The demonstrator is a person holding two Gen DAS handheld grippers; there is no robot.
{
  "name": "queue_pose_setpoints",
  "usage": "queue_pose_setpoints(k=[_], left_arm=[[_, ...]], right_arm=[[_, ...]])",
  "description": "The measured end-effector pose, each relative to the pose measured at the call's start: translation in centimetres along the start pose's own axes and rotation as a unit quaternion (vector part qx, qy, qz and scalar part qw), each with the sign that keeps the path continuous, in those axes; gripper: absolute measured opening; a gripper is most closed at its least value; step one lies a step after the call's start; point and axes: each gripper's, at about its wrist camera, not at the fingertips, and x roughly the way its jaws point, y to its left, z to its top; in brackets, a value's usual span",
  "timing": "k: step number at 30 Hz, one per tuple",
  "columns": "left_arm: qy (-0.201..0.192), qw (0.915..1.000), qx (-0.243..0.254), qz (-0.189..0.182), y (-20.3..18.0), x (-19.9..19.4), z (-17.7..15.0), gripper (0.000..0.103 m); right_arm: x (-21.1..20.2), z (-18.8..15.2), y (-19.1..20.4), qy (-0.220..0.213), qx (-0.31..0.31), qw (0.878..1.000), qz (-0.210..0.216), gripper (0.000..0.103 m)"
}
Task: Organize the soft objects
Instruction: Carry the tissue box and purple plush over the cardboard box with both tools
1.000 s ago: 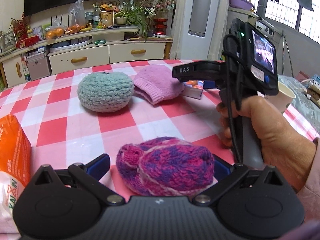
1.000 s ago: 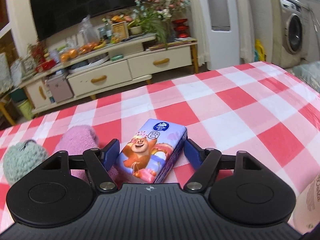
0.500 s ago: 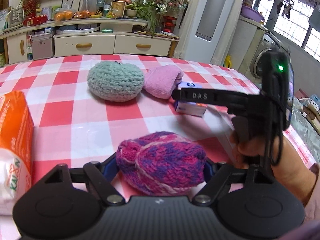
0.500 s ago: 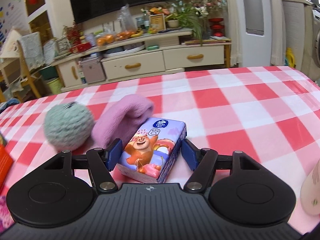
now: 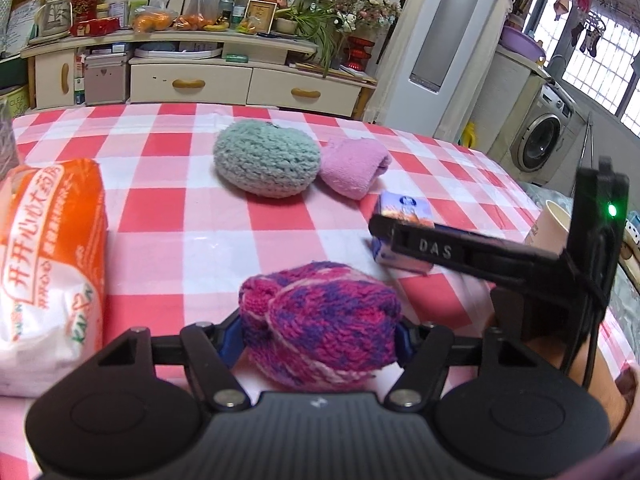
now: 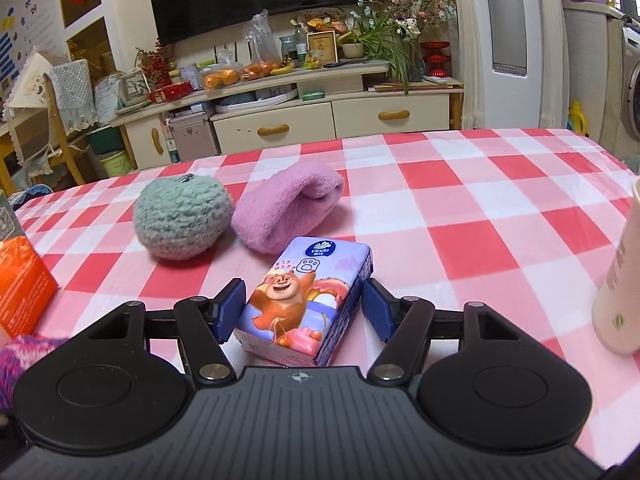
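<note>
Left wrist view shows our left gripper (image 5: 320,338) closing on the magenta and purple knitted wool ball (image 5: 320,326), whose sides fill the gap between the blue pads (image 5: 231,338) and appear pressed by them, low over the red, pink and white checked tablecloth (image 5: 192,216). Beside it on our left lies an orange and white plastic packet (image 5: 48,264). Our right gripper (image 6: 304,310) straddles the purple cartoon-bear tissue pack (image 6: 308,300); whether its blue pads touch the pack's sides we cannot tell. Farther back on the cloth, a pale green fluffy knitted ball (image 6: 182,218) sits just beside a rolled lilac fleece cloth (image 6: 288,210). A cream paper cup (image 6: 618,288) stands at the right edge.
</note>
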Motion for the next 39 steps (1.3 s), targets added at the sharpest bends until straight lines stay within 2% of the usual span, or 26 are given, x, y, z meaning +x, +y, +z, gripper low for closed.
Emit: queue_pose_setpoints(k=[19,30,39], left_arm=[[-0.036,0.9992,-0.005,-0.019,1.8,-4.7,0.3,0.068],[-0.082,0.9961,-0.013,-0.028,3.7,-8.8,1.0,0.068],[-0.117,0.9924,-0.030,-0.023,5.9,-11.6,1.5,0.068]], right_arm=[[-2.9,-1.7,1.3,-0.011,-0.001,1.000,-0.011,0.079],[-4.3,-2.6,3.1,-0.015,-0.025,1.000,0.002,0.079],[-5.2,-2.1,4.6,-0.031,-0.040,0.999,0.013,0.079]])
